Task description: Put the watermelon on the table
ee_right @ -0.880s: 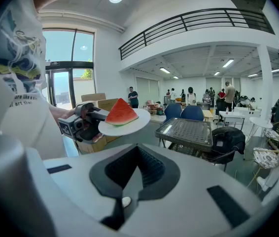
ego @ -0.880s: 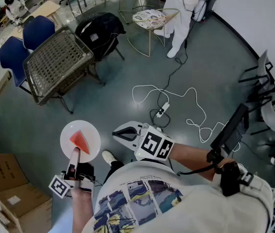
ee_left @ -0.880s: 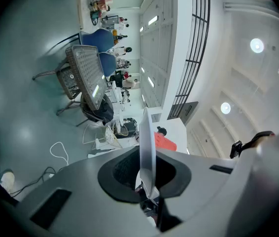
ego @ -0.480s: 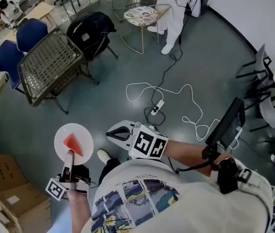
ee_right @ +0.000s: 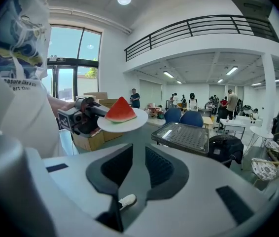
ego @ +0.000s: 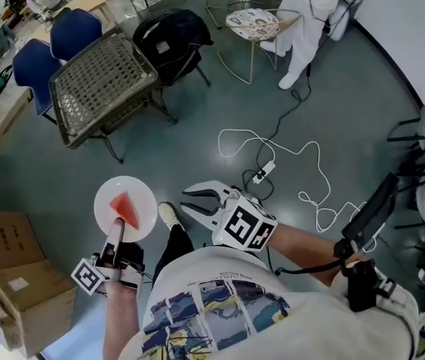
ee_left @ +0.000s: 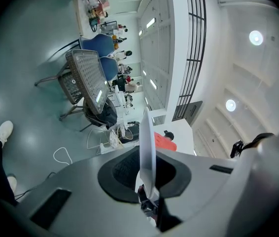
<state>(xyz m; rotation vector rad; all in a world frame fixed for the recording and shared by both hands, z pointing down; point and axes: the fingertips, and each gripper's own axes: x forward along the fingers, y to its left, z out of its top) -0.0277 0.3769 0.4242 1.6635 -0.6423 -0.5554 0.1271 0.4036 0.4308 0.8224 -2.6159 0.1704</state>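
Observation:
A red watermelon slice (ego: 126,210) lies on a white plate (ego: 143,210). My left gripper (ego: 115,235) is shut on the plate's near rim and holds it level above the floor. In the left gripper view the plate (ee_left: 146,147) shows edge-on between the jaws, with the slice (ee_left: 165,143) to its right. My right gripper (ego: 185,202) stands open and empty just right of the plate. Its own view shows the slice (ee_right: 121,110), the plate (ee_right: 129,123) and the left gripper (ee_right: 83,115) ahead at the left. The woven-top table (ego: 100,81) stands further off, beyond the plate.
Two blue chairs (ego: 55,47) stand behind the table, a black chair with a jacket (ego: 173,37) to its right. A white cable with a power strip (ego: 265,163) lies on the floor. Cardboard boxes (ego: 10,276) sit at the lower left. A person in white (ego: 302,21) stands far off.
The head view has swung, so the table and chairs now sit further right in the picture. The left gripper still holds the plate with the slice; the right gripper stays beside it.

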